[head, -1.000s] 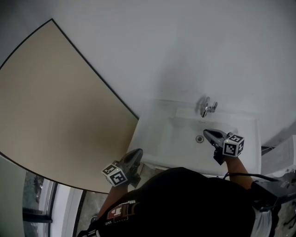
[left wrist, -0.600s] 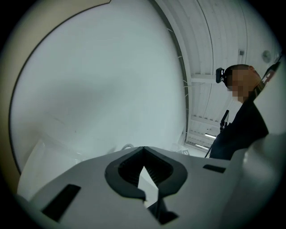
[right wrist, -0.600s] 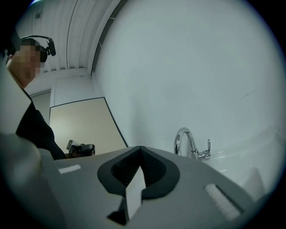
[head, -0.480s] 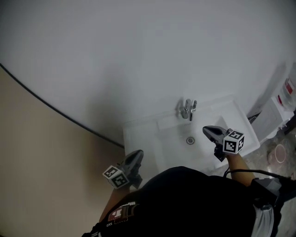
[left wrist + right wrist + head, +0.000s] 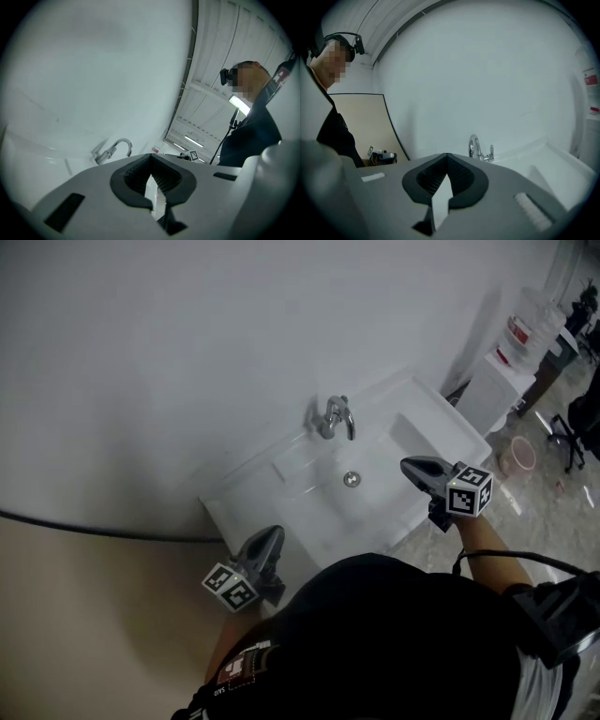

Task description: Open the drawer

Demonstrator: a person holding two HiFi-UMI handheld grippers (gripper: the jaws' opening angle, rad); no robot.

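White sink [image 5: 427, 427] fills the view; no drawer is visible, and it probably lies below the sink. Step: approach. Flanking the sink, the left hand-held gripper [image 5: 270, 538] and right hand-held gripper [image 5: 410, 466] are clenched, empty. Next: lower, locate the drawer, release jaws.

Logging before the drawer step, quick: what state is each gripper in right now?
Left gripper: closed, holding nothing.
Right gripper: closed, holding nothing.

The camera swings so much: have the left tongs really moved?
Yes. The left tongs slid from the sink's left corner inward along its front, toward the tap.
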